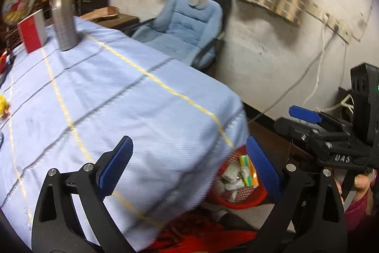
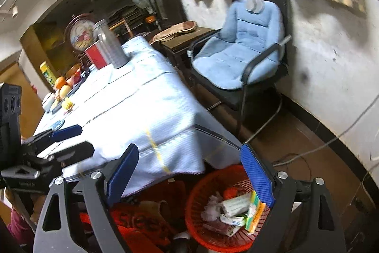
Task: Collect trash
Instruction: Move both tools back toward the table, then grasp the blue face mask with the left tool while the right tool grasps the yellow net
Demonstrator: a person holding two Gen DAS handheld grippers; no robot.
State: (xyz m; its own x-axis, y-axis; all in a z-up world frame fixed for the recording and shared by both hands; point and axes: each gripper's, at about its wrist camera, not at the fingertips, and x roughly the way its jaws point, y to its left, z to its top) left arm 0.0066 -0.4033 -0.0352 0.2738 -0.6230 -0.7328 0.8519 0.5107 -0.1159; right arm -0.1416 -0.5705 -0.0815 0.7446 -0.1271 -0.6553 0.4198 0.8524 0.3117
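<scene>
A red mesh basket [image 1: 244,203] [image 2: 196,193] stands on the floor by the table's corner, holding cartons, wrappers and a yellow-green packet [image 2: 253,212]. My left gripper [image 1: 189,166] is open and empty above the corner of the blue tablecloth [image 1: 132,98]. My right gripper [image 2: 189,174] is open too, above the basket, with nothing between its blue pads. Each gripper shows in the other's view: the right gripper [image 1: 293,119] at the right edge, the left gripper [image 2: 75,140] at the left edge. A yellow wrapper [image 1: 2,106] [image 2: 67,104] lies on the cloth.
On the table's far end stand a metal flask [image 1: 62,18], a red box [image 1: 32,32] and a tray of fruit [image 2: 62,85]. A blue padded chair [image 2: 239,46] stands by the wall. A white cable [image 2: 308,148] runs over the floor. Red cloth [image 2: 135,222] lies under the table.
</scene>
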